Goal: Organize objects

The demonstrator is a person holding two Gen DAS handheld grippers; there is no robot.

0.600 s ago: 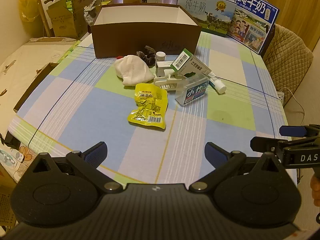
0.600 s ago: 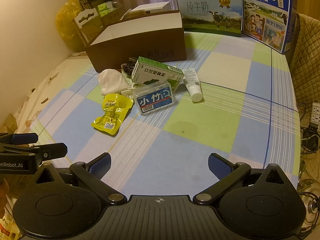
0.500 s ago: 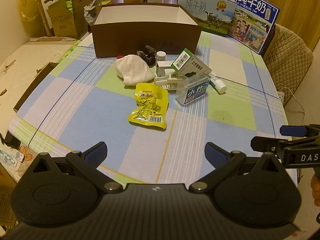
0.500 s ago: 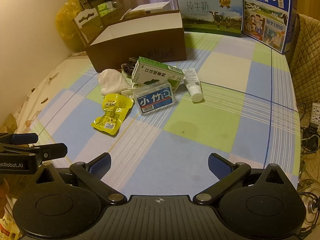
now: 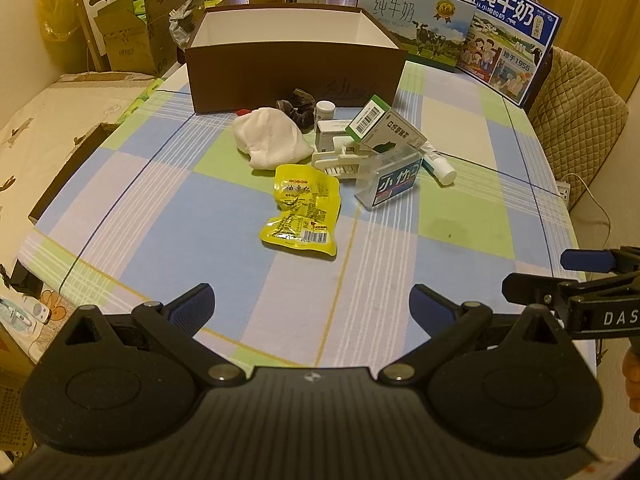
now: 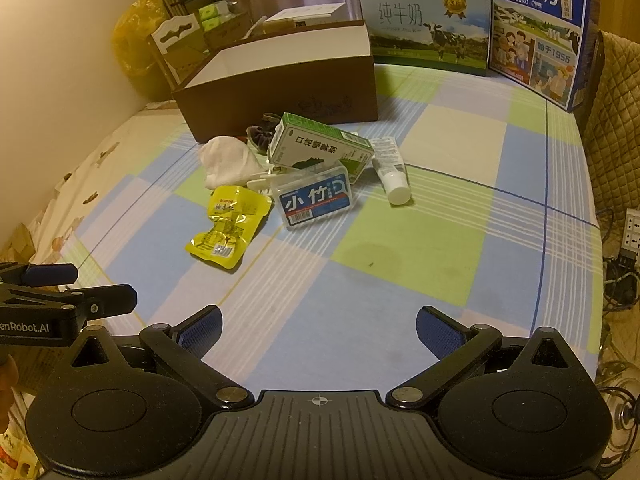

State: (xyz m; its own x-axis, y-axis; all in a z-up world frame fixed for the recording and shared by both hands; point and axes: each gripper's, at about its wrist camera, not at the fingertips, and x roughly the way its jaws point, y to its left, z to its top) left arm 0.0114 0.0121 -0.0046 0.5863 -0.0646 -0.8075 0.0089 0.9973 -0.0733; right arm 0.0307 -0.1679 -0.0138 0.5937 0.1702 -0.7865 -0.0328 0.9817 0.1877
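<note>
A pile of objects lies mid-table before an open brown box (image 5: 292, 76) (image 6: 280, 92): a yellow snack packet (image 5: 304, 210) (image 6: 230, 226), a white cloth (image 5: 272, 142) (image 6: 226, 160), a clear floss box with a blue label (image 5: 394, 182) (image 6: 314, 198), a green-white carton (image 5: 386, 130) (image 6: 320, 148), a white tube (image 5: 438, 164) (image 6: 392, 174), a dark scrunchie (image 5: 298, 106) and a small white jar (image 5: 325, 110). My left gripper (image 5: 312, 306) is open and empty near the table's front edge. My right gripper (image 6: 318, 328) is open and empty beside it.
The table has a checked blue, green and white cloth (image 5: 180, 208). Two milk cartons (image 5: 416, 26) (image 5: 512, 36) stand at the back right. A padded chair (image 5: 576, 116) is at the right. Cardboard boxes (image 5: 128, 36) stand at the back left.
</note>
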